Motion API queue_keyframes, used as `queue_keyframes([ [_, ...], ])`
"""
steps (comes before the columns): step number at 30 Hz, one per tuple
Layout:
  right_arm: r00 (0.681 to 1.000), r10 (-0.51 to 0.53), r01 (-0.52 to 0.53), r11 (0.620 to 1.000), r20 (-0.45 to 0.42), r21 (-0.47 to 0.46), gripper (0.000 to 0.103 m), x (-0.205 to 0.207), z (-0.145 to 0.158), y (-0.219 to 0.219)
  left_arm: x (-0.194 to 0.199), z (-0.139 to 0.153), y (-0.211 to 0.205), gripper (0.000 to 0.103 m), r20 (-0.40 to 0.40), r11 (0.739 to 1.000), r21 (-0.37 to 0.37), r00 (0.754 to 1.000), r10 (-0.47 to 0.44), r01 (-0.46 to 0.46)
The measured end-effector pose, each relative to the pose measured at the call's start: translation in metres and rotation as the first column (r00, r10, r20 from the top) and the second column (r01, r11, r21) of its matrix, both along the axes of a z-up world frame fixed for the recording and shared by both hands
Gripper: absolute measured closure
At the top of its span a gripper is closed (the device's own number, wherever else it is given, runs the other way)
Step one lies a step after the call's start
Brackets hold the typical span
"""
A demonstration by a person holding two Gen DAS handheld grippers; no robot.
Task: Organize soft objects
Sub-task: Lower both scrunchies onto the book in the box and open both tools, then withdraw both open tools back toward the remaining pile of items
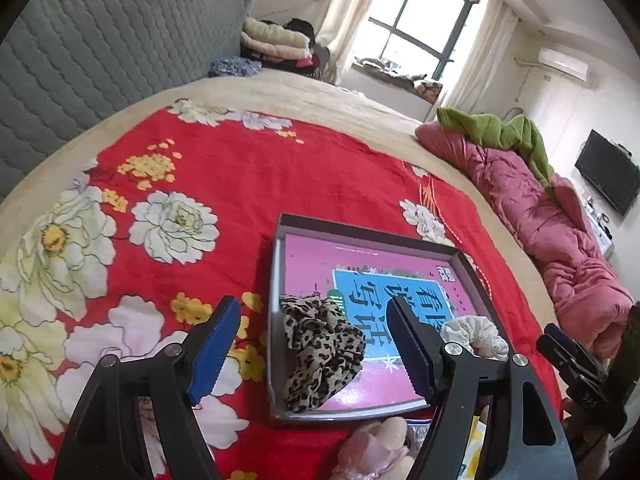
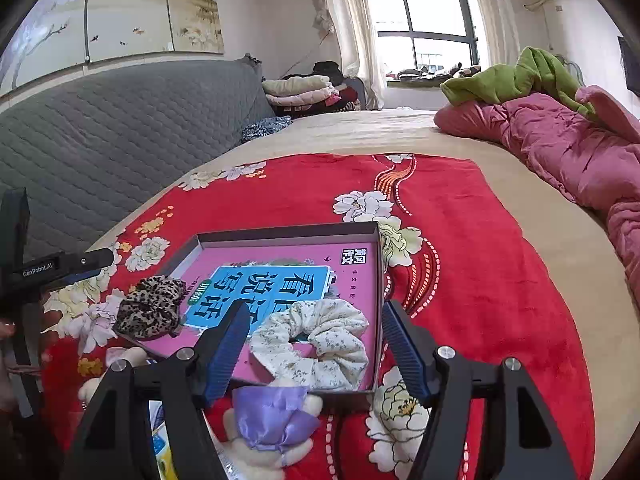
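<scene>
Both hand-held grippers, left [image 1: 316, 344] and right [image 2: 314, 354], are held open and empty above the tray [image 2: 280, 236]. Leopard scrunchie [image 1: 320, 352] and floral scrunchie [image 2: 316, 340] are deposited inside. Leopard overhang risks spilling.

A wide beige bed [image 2: 360, 132] meets a grey quilted headboard [image 2: 120, 128] left; a bright curtained window [image 2: 428, 20] glows far.

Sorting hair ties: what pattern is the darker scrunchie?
Leopard print scrunchie, clearest in the left wrist view.
</scene>
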State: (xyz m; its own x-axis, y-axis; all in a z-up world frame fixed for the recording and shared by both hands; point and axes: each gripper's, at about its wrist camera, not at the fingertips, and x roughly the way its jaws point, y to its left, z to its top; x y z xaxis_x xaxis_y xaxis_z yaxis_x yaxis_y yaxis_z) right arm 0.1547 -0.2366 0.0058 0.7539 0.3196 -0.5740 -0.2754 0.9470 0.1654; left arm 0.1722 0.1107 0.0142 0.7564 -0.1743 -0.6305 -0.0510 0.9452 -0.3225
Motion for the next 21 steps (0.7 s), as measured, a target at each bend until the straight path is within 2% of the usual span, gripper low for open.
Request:
queue_keyframes([
  [12,1.000,0.004,-0.005,1.000,0.017,0.020,0.035,-0.026,0.015,0.000,-0.047,0.015,-0.003,0.026,0.035,1.000,0.028,0.999,0.009,-0.010],
  [21,0.999,0.045,-0.046,0.999,0.020,0.018,0.035,-0.053,0.024,0.009,-0.096,0.027,-0.020,0.026,0.056,1.000,0.001,0.998,-0.009,0.009],
])
